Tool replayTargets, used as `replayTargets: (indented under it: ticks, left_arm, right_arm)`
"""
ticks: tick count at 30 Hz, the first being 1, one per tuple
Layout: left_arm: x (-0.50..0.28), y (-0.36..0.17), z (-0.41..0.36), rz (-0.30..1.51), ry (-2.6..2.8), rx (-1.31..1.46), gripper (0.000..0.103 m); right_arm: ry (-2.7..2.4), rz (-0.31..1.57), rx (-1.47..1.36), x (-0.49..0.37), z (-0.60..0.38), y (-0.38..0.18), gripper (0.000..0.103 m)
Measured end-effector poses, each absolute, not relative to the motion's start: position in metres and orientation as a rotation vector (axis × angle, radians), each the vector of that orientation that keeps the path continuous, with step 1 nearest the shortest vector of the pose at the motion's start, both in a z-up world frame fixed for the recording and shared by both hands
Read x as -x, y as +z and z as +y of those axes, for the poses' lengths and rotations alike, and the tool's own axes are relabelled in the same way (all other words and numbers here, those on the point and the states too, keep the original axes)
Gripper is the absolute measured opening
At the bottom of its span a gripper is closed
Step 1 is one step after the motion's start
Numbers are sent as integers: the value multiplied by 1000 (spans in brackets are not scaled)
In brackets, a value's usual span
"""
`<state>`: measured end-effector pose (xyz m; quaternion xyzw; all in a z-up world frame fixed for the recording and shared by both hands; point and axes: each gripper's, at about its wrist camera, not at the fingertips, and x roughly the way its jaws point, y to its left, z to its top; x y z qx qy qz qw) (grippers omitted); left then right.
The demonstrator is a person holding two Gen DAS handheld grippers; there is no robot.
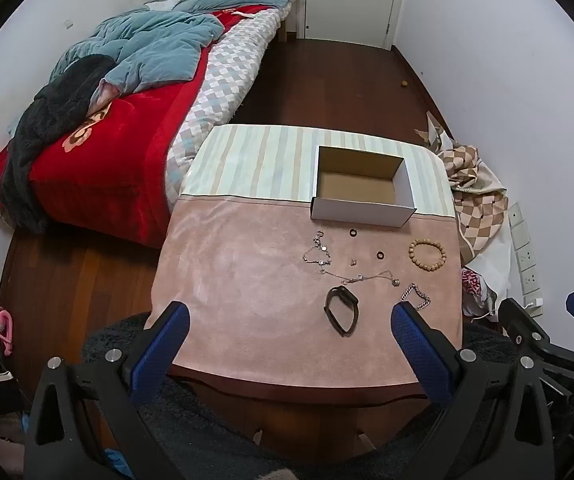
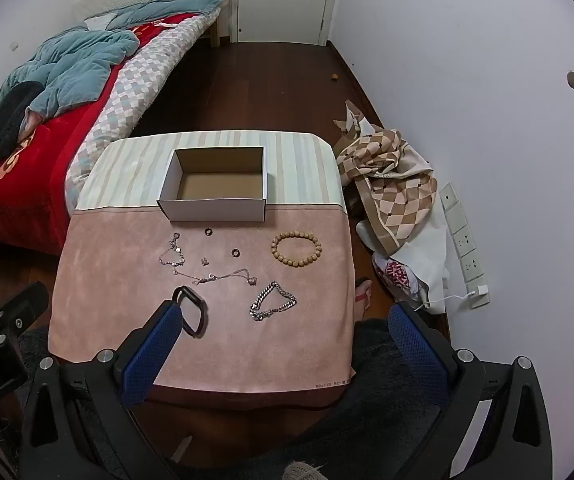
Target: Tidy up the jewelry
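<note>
An open, empty white cardboard box (image 1: 361,210) (image 2: 215,207) stands at the table's far side. In front of it on the pink cloth lie a wooden bead bracelet (image 1: 427,255) (image 2: 296,249), a silver chain bracelet (image 1: 418,297) (image 2: 273,301), a dark bangle (image 1: 341,309) (image 2: 196,312), two thin chains (image 1: 319,254) (image 2: 215,276), two small dark rings (image 1: 380,255) (image 2: 234,252) and a tiny earring (image 1: 353,261). My left gripper (image 1: 289,314) is open above the table's near edge. My right gripper (image 2: 283,316) is open, likewise held back and empty.
A small table (image 1: 227,280) with a pink and striped cloth holds everything. A bed (image 1: 119,128) stands to the left. A checked cloth heap (image 2: 391,184) and a wall socket strip (image 2: 463,240) lie to the right. Dark wood floor lies beyond.
</note>
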<state>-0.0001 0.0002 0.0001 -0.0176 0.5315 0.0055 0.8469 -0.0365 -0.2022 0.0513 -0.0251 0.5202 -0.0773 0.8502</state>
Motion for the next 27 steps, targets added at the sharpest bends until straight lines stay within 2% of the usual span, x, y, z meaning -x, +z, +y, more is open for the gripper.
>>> replayTargets:
  ticks: [27]
  left_arm:
    - [0, 4, 1, 1112, 15, 27, 103]
  right_arm:
    - [-164, 1086, 48, 38, -201, 59, 103]
